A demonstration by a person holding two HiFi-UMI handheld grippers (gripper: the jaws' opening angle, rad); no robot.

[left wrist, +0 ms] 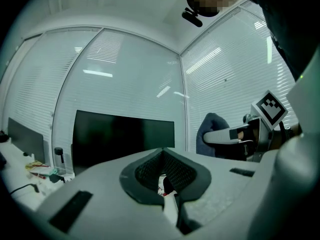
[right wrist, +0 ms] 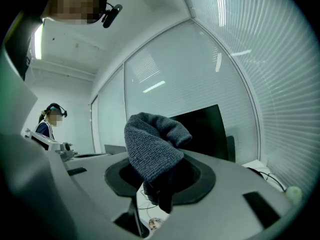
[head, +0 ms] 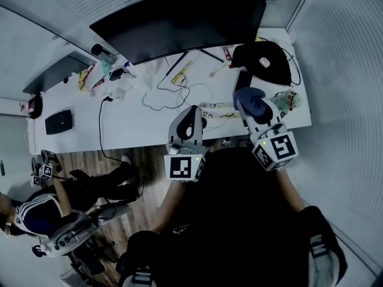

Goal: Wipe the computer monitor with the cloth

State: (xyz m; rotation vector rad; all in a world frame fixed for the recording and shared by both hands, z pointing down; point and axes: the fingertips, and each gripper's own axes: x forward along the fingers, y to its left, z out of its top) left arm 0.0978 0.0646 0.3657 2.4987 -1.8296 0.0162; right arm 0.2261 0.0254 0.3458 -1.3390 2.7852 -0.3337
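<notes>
A wide dark monitor (head: 179,17) stands at the back of the white desk (head: 131,127). My right gripper (head: 250,105) is shut on a blue-grey cloth (head: 251,99), held above the desk's front right, well short of the screen. In the right gripper view the cloth (right wrist: 152,146) bunches up over the jaws, with the monitor (right wrist: 205,129) behind it. My left gripper (head: 194,111) hovers over the desk's front edge near the middle, jaws shut together with nothing in them. The left gripper view shows the monitor (left wrist: 122,139) ahead and the cloth (left wrist: 211,133) at right.
A black bag (head: 263,61) with a white mouse lies at the back right, beside a black phone (head: 242,79). Cables (head: 173,91) and small clutter cross the desk's middle. A keyboard (head: 58,121) and a second screen (head: 57,73) stand at left. A person (head: 42,211) sits at lower left.
</notes>
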